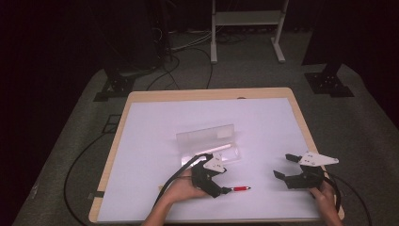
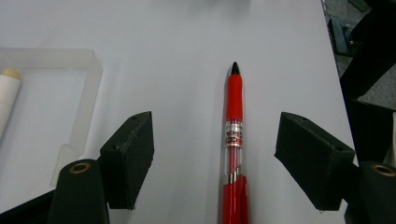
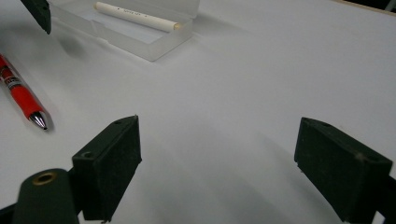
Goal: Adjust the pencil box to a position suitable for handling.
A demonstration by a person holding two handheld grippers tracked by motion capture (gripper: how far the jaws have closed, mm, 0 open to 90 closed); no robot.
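In the high view, nearest me at lower centre, my left gripper point(image 1: 221, 183) sits low over the white tabletop point(image 1: 155, 141), astride the red ballpoint pen with a clear barrel point(image 1: 240, 189), apparently lined up to grasp it. At lower right, my right gripper point(image 1: 286, 165) waits open. The clear plastic pencil case point(image 1: 209, 141) lies open at centre, perhaps the pen's destination.

In the left gripper view, the pen point(image 2: 234, 140) lies between spread jaws, untouched.

In the right gripper view, the jaws gape; the pen point(image 3: 21, 95) lies at left.

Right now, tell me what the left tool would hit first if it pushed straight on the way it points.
The red pen: it lies lengthwise between the open left tool's jaws, apart from both. Beyond its tip, bare table as far as shown.
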